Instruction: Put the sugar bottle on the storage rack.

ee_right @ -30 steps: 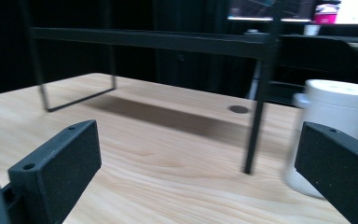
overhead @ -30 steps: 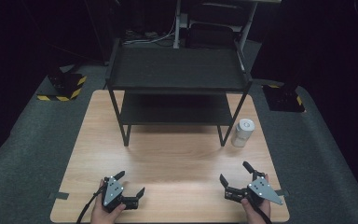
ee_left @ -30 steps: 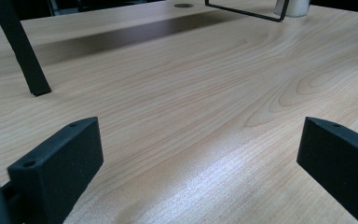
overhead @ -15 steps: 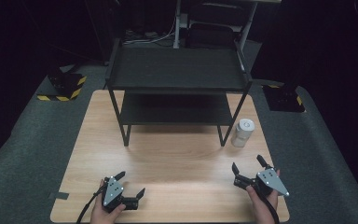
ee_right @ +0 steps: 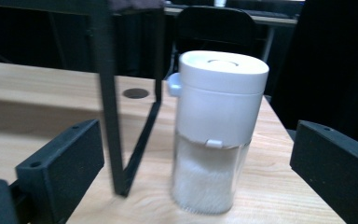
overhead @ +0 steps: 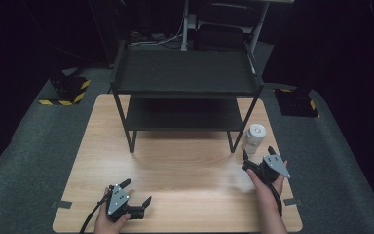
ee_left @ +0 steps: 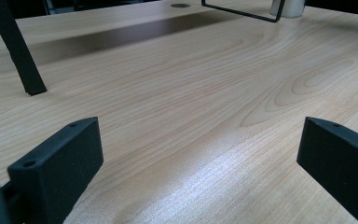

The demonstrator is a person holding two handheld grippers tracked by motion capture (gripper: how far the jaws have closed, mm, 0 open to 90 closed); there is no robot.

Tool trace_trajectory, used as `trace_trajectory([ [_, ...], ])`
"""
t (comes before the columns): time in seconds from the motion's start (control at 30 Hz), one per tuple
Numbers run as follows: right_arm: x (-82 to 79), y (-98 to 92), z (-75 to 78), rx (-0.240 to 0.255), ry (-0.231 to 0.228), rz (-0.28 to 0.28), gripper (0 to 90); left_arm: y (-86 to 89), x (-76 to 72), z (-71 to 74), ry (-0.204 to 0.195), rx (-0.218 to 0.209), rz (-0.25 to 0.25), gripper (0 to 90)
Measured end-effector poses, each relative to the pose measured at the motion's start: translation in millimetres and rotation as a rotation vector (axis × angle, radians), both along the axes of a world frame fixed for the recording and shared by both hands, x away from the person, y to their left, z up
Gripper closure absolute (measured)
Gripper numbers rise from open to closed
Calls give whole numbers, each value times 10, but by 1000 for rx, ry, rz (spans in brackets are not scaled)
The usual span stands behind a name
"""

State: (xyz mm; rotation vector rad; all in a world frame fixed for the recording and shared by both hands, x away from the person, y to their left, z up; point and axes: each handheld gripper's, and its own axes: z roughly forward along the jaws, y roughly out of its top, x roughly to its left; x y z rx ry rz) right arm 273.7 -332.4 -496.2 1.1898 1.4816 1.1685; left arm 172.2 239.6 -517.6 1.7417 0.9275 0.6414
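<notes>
left gripper (overhead: 135, 196): black, grey three-cornered plate, black cable | right gripper (overhead: 258, 158): same

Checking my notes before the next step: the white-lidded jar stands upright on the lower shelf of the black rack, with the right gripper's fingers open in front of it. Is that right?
Not quite. The jar stands upright on the wooden table, beside the front right leg of the black rack, not on its lower shelf. The high view shows this. The right gripper is indeed open in front of it.
</notes>
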Motion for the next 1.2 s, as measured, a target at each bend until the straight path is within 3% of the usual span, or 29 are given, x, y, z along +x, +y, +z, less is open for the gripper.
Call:
trace_trajectory([
  [0.23,273,154,-49,-40,2,-67,110,12,3,-7,-1,-6,-4,4],
  [0.4,428,176,-77,-36,28,-86,144,16,5,-8,-1,-8,-6,4],
  [0.5,494,196,-106,-26,21,-103,177,16,1,-11,-3,-9,-5,4],
  [0.7,584,231,-151,-25,15,-115,247,13,-1,-14,-3,-12,-3,4],
  [0.87,592,206,-167,8,4,-108,299,12,-5,-13,-6,-8,-2,4],
  [1.2,573,155,-131,36,14,-99,311,9,-9,-15,-7,-7,-1,4],
])
